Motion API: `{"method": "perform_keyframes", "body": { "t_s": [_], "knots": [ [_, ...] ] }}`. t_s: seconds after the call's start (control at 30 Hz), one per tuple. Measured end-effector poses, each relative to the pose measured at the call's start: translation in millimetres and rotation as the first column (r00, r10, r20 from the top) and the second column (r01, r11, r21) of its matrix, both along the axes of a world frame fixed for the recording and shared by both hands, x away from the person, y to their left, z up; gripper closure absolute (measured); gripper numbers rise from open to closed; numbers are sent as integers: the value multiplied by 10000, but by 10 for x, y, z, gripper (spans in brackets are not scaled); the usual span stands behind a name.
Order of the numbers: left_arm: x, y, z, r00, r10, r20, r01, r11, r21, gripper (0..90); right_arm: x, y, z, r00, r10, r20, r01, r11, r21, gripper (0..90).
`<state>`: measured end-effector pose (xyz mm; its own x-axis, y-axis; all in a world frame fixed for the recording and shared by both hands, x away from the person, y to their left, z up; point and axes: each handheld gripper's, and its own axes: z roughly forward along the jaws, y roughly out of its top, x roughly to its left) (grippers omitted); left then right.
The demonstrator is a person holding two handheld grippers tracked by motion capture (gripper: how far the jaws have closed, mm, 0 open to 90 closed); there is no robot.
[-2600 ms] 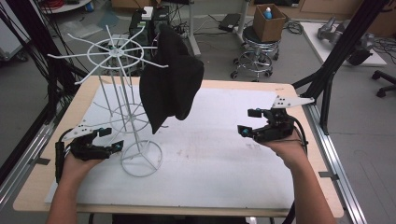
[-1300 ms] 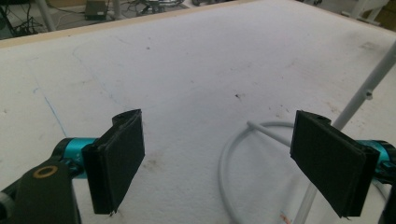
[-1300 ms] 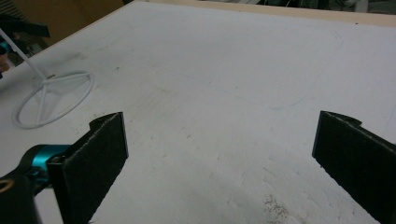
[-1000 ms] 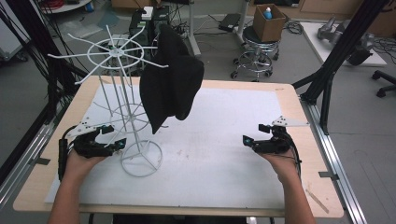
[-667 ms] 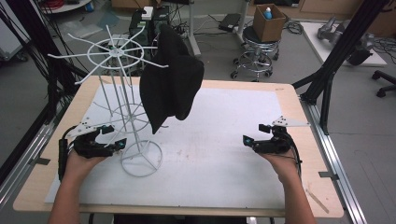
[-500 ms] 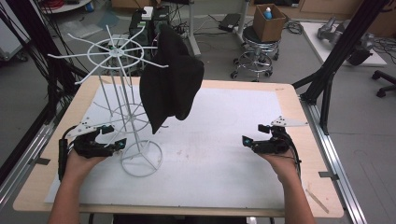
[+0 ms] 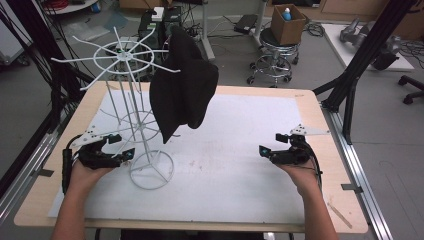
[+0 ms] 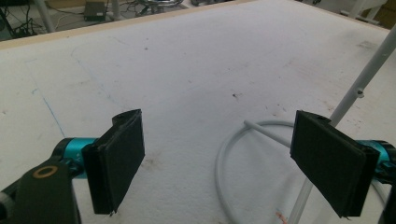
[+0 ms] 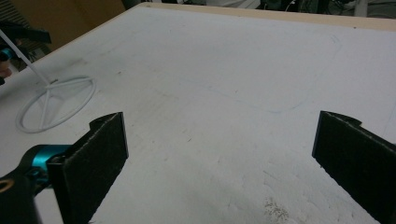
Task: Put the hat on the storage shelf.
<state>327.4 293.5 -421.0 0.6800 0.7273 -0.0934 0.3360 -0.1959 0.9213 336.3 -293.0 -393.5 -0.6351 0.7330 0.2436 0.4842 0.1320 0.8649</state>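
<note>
Black cloth (image 7: 182,92) already hangs on the white wire rack (image 7: 134,120) at 11 o'clock on the table (image 7: 310,107), left gripper (image 7: 117,150) spread by its base, right gripper (image 7: 267,151) spread and empty at 3 o'clock, looks about done

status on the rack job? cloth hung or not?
Looks done: the black cloth hangs from an arm of the white wire rack, clear of the table. In hand: nothing. The left gripper sits open beside the rack's base ring; the right gripper sits open over bare white surface. Left: probably nothing, or just withdrawing.
</note>
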Motion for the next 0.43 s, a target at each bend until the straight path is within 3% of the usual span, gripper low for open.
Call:
{"method": "perform_keyframes", "body": {
  "t_s": [0.43],
  "knots": [
    [-6,-7,5,10000,-20,11,20,10000,-17,179,5,25,-7,9999,124,-23,-124,9999,-17,26]
  ]
}}
